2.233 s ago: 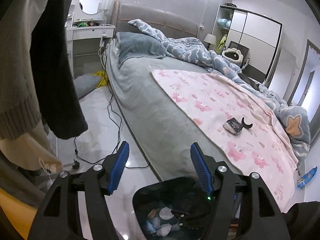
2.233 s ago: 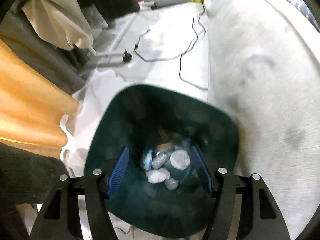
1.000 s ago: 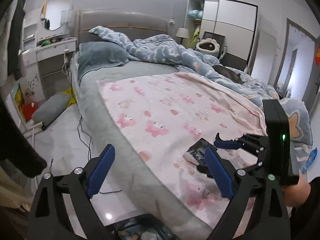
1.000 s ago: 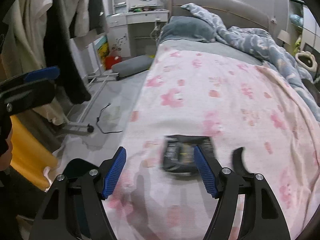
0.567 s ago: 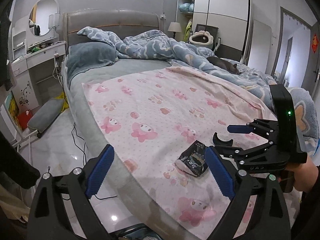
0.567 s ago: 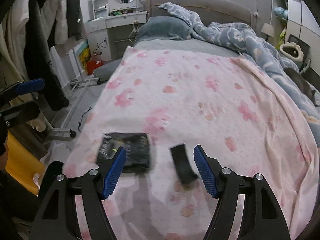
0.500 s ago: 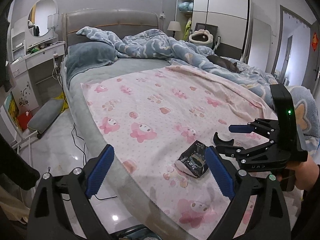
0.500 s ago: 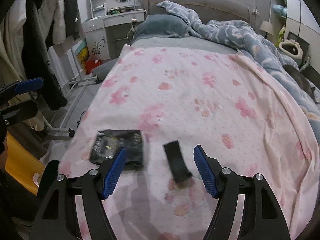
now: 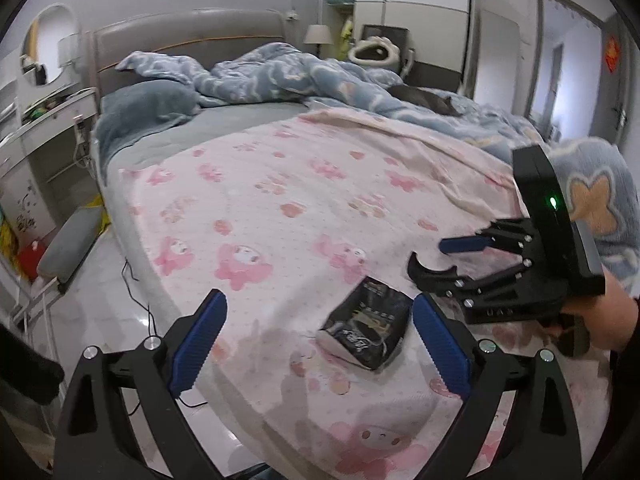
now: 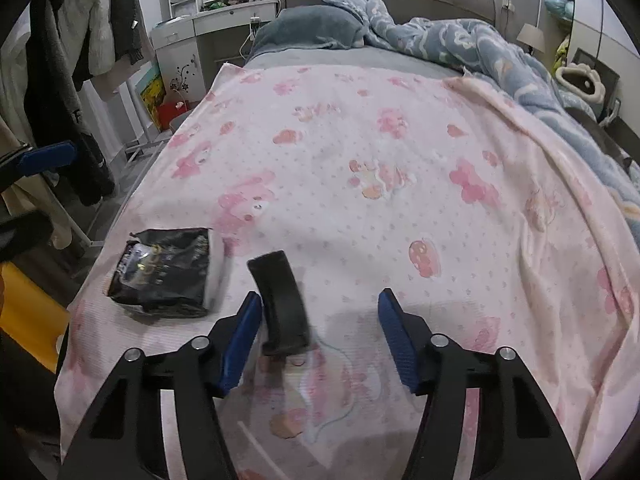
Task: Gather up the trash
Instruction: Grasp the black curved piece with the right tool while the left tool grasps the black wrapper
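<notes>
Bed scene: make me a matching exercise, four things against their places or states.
Things:
1. black snack wrapper
2. black curved piece
3. right gripper
4. grey pillow

Places or states:
A. at the head of the bed, by the headboard
B. open, low over the pink blanket, holding nothing
C. flat on the blanket near the bed's edge
D. on the blanket, close by the right gripper's left-hand finger

Pairs: 1-C, 2-D, 3-B, 4-A
</notes>
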